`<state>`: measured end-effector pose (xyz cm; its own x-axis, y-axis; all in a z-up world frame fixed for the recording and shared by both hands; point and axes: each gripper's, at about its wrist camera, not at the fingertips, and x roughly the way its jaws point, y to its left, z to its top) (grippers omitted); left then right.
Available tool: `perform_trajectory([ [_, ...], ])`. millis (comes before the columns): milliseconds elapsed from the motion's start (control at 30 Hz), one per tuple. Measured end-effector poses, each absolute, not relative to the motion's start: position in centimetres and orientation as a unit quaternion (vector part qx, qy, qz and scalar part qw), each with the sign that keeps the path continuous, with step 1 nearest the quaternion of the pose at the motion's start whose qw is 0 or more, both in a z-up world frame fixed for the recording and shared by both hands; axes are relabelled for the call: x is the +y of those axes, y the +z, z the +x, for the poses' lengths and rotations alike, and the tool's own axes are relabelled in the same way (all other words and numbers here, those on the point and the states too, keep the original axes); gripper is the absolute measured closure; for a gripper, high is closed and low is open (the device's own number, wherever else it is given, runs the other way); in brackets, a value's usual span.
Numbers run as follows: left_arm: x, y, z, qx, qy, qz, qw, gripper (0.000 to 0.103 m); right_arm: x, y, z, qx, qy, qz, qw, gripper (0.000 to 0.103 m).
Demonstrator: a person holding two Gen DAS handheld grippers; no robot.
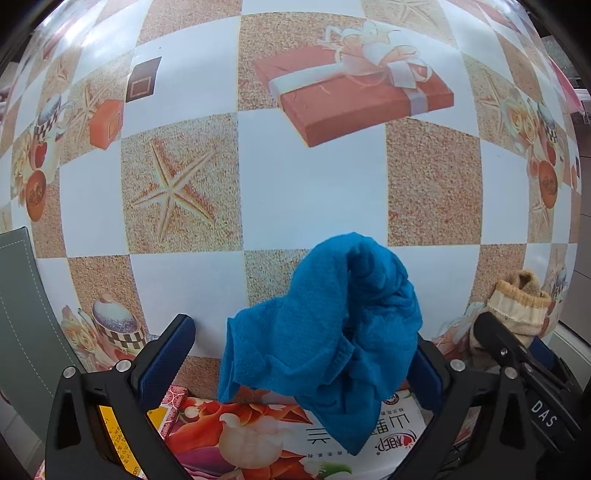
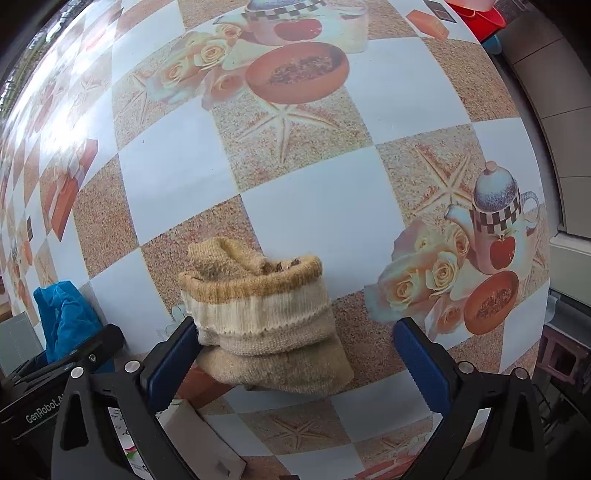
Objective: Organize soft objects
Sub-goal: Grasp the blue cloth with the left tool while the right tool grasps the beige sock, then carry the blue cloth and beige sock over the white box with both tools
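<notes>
A crumpled blue cloth (image 1: 328, 332) hangs between the fingers of my left gripper (image 1: 301, 354), draped against the right finger; the jaws stand wide open. It also shows in the right wrist view (image 2: 64, 314) at the far left. A beige knitted sock bundle (image 2: 262, 317) with a tan cuff rests against the left finger of my right gripper (image 2: 299, 350), whose jaws are wide open. The sock also shows in the left wrist view (image 1: 517, 306) at the right, beside the right gripper's body.
The table (image 1: 303, 192) has a checkered cloth printed with starfish, teapots and gift boxes. A printed carton with flowers (image 1: 258, 432) lies under the left gripper. A grey chair (image 1: 22, 314) stands at the left. Red plastic items (image 2: 476, 14) sit at the far right edge.
</notes>
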<state>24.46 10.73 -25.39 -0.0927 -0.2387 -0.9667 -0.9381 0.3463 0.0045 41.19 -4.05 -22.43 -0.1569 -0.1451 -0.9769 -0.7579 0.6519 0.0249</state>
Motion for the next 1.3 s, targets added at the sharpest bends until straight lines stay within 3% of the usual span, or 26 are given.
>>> perform_trajectory([
  [467,9.4,-24.9,24.8,0.642,0.365,-0.442,0.509,0.001,-3.2,-23.1,41.3,0.711,0.277,-0.334,0.552,0.001],
  [567,8.3,-23.7,25.8,0.643,0.355,-0.419,0.534,0.017,-3.4,-22.5,40.9,0.701,0.290,-0.341,0.555,0.016],
  [633,7.5,-22.9,26.8,0.649,0.340,-0.396,0.553,0.035,-3.4,-21.9,40.6,0.690,0.304,-0.345,0.559,0.031],
  [667,7.1,-22.6,27.3,0.653,0.332,-0.385,0.561,0.052,-3.4,-21.6,40.4,0.685,0.310,-0.347,0.560,0.042],
  [700,6.8,-22.4,27.8,0.659,0.325,-0.373,0.567,0.061,-3.3,-21.4,40.2,0.682,0.317,-0.349,0.559,0.052],
  [767,6.1,-22.0,28.5,0.667,0.309,-0.356,0.577,0.063,-3.3,-21.1,40.1,0.684,0.323,-0.348,0.554,0.067],
  [800,5.8,-21.6,28.7,0.667,0.305,-0.352,0.582,0.063,-3.4,-21.0,40.1,0.689,0.324,-0.343,0.551,0.069],
  [1300,2.8,-12.7,27.5,0.612,0.270,-0.317,0.672,0.063,-8.0,-16.1,40.6,0.728,0.314,-0.233,0.563,0.069],
])
